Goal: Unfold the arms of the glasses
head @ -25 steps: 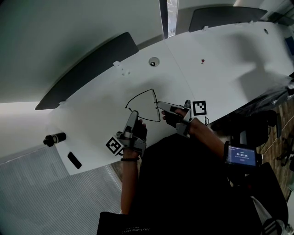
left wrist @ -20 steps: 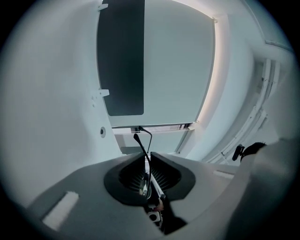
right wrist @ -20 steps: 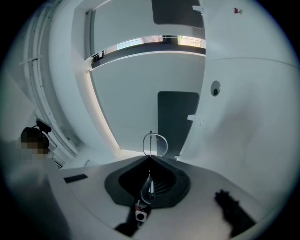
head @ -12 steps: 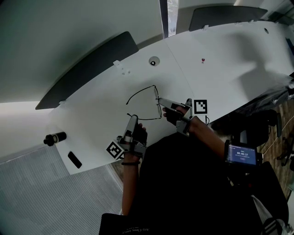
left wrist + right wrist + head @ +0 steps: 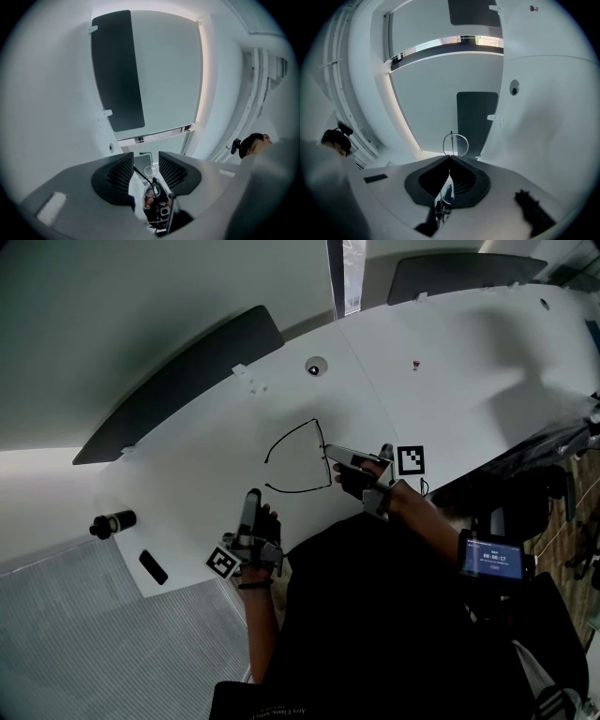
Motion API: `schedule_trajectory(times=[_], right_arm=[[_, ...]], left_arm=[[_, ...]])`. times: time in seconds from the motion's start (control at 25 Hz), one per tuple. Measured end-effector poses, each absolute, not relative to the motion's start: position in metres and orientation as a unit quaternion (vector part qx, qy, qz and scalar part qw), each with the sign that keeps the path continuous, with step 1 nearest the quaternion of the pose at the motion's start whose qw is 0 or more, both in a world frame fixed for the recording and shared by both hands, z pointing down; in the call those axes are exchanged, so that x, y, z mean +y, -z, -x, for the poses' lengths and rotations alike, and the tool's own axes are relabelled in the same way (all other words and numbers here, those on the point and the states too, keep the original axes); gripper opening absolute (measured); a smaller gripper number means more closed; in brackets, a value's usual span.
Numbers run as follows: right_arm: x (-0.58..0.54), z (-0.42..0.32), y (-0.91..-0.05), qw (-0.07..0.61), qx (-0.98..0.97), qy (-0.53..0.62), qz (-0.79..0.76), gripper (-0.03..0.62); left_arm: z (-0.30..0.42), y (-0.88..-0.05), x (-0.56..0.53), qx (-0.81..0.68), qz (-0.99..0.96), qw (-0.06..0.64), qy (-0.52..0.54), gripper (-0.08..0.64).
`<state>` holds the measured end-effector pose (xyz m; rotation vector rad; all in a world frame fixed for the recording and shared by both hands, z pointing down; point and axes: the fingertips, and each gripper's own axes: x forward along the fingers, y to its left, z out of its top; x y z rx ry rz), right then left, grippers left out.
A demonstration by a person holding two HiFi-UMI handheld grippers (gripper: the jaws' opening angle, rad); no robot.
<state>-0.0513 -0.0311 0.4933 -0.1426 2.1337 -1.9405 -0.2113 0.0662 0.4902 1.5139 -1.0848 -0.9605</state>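
White tabletop (image 5: pixel 450 343), two dark chair backs (image 5: pixel 178 381) beyond its far edge. Right gripper (image 5: pixel 330 451) clenched on the glasses (image 5: pixel 323 465) at the front frame; both arms lie spread on the tabletop. Left gripper (image 5: pixel 250 498), jaws just opened, pinches nothing; the near arm's tip sits just ahead. Black cylinder (image 5: pixel 111 522) and small black slab (image 5: pixel 150 567) lie well apart at the left corner.

Left gripper (image 5: pixel 251 495) jaws just opened, empty; right gripper (image 5: pixel 330 452) clamps glasses (image 5: pixel 322 441)
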Motion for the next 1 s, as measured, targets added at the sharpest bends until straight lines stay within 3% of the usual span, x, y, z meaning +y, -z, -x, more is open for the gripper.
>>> schedule_trajectory(times=[0.08,0.24,0.32,0.44,0.68,0.84,1.0], right_arm=[[-0.029,0.052,-0.494,0.124,0.733,0.667,0.044,0.008],[-0.020,0.058,-0.492,0.112,0.731,0.673,0.024,0.008],[-0.017,0.060,-0.492,0.105,0.731,0.674,0.017,0.008],[-0.014,0.062,-0.491,0.102,0.731,0.674,0.008,0.008],[-0.007,0.066,-0.489,0.091,0.733,0.673,-0.015,0.009],[-0.001,0.070,-0.483,0.089,0.732,0.674,-0.041,0.008],[0.005,0.073,-0.480,0.086,0.729,0.676,-0.058,0.009]], left_arm=[[0.239,-0.484,0.071,-0.498,-0.650,0.452,0.353,0.152],[0.259,-0.460,0.067,-0.590,-0.746,0.283,0.120,0.152],[0.238,-0.445,0.058,-0.563,-0.801,0.201,0.028,0.150],[0.191,-0.437,0.059,-0.463,-0.876,0.119,-0.064,0.067],[0.147,-0.466,0.053,-0.367,-0.908,0.130,-0.151,0.082],[0.153,-0.478,0.042,-0.367,-0.909,0.110,-0.165,0.126],[0.159,-0.470,0.039,-0.392,-0.894,0.136,-0.171,0.155]])
